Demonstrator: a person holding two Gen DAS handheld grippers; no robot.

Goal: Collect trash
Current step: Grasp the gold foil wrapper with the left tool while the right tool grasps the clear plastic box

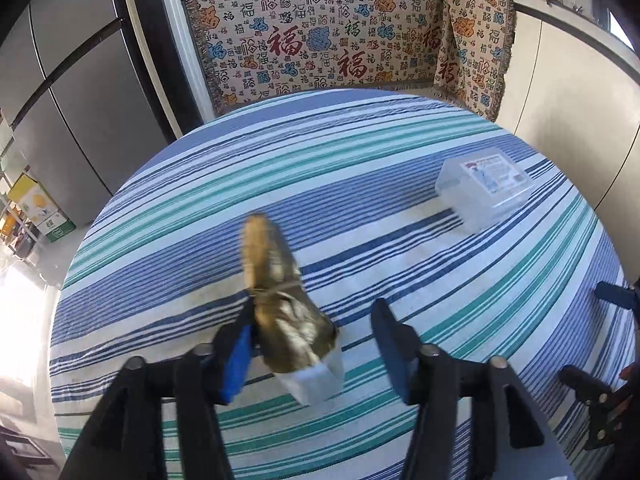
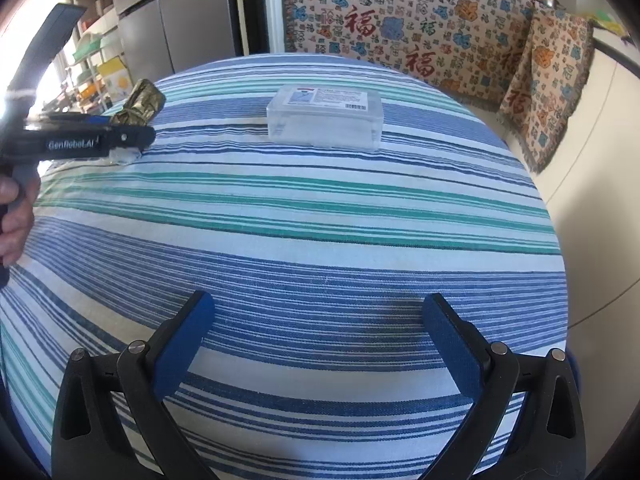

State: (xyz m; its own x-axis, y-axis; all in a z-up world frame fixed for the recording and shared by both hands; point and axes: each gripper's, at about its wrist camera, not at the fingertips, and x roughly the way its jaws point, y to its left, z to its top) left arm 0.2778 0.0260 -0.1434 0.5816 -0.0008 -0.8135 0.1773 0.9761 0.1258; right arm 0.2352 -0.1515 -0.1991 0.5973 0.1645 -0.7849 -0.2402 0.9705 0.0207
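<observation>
From the left wrist camera, the left gripper points down at a round table with a striped cloth of blue, green and white. Its two blue pads stand apart. A crumpled gold wrapper with a white end sits between them. The wrapper looks blurry. It lies right against the left pad, and there is a clear gap between it and the right pad, so the pads are not squeezing it. Farther ahead and to the right of this gripper, well apart from the wrapper, a clear plastic box with a paper label on its lid rests on the cloth. Past the far edge of the table hangs a patterned blanket with red signs on it, and a grey fridge stands off to the left. From the right wrist camera, the right gripper hangs over the near part of the table, and its blue pads are spread wide with only striped cloth between them. Straight ahead of it, far across the table, is the clear plastic box. Far off to its left is the left gripper, seen from the side, with the gold wrapper sticking up past its tips. A person's hand holds that gripper's handle at the left edge.
</observation>
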